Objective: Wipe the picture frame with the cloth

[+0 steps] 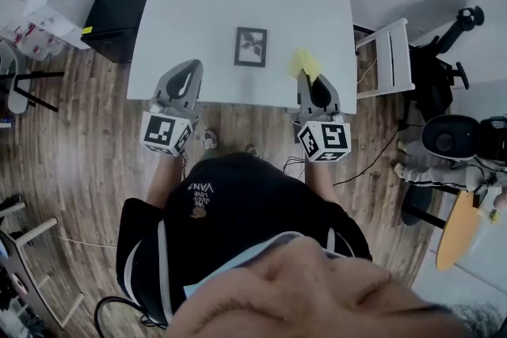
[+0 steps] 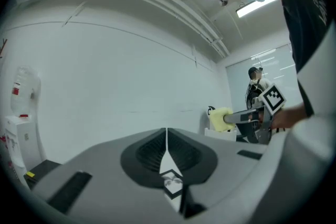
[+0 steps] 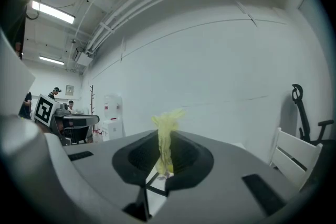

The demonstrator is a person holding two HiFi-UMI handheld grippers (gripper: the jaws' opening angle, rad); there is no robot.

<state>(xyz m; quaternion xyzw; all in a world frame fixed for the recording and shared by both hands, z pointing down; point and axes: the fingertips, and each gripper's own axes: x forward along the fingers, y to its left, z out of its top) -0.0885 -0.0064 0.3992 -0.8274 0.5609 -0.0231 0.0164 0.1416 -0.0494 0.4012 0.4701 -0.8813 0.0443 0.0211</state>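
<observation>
Cloth (image 3: 166, 136) first: it's pinched in the right gripper (image 1: 310, 80), jaws clamped on a narrow yellow fold, with the rest bunched up and sticking out past the tips. In the head view that gripper hangs over the near edge of the white table (image 1: 198, 12), the cloth just to the right of the picture frame (image 1: 250, 47) and not touching it.

Left gripper (image 2: 167, 136) now: jaws pressed together on nothing, just a thin seam between them, and I can glimpse the frame through the notch underneath. It sits over the near left part of the table, well apart from the frame. The frame itself looks to lie flat near the middle of the table, nothing bracing it.

My read is that wiping hasn't begun; the cloth has to cross over and come down first.

What worries me:
- The frame is loose. A sideways stroke could push it across the smooth tabletop instead of cleaning it, since the left gripper isn't steadying it.
- The grip is on a thin fold. Drag against the glass could tug the cloth out.
- If I come down too steeply, hard jaw tips rather than cloth could meet the glass and scratch it.
</observation>
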